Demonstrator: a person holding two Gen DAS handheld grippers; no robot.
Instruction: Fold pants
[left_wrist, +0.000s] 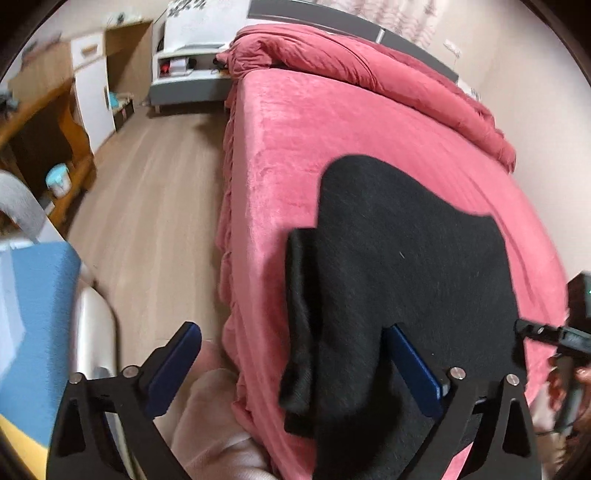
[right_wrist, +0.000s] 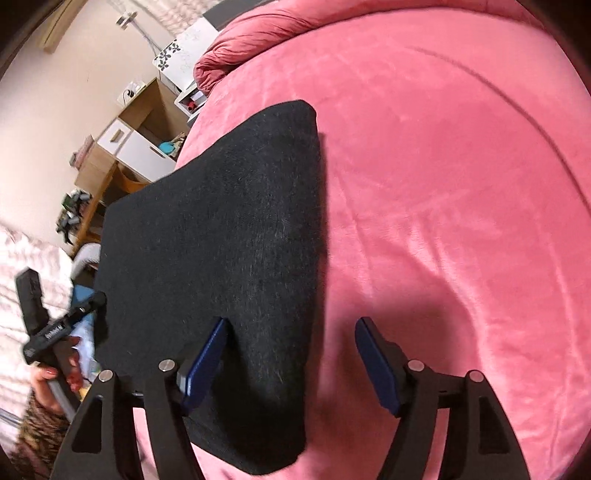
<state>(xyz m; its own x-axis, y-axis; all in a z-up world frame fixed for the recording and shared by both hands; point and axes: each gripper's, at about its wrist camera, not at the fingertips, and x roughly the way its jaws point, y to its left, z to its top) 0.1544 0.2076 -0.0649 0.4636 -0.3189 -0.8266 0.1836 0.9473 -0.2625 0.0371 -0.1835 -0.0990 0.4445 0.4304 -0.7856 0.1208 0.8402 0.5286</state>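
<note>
Lay folded on the pink bedspread (right_wrist: 443, 184) near the bed's edge: black pants (right_wrist: 221, 229), flat, one narrower layer showing along the side toward the wooden floor (left_wrist: 155, 192). Hung over the near end of the pants, jaws spread wide, nothing gripped: left gripper (left_wrist: 295, 354), one blue pad (left_wrist: 413, 365) above the cloth, the other off the bed. Stood open too, empty: right gripper (right_wrist: 291, 347), straddling the pants' edge.

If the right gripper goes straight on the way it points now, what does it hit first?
Most likely the right edge of the black pants, lying just ahead between the open right gripper fingers, or the pink bed cover beside them; depth is unclear.
</note>
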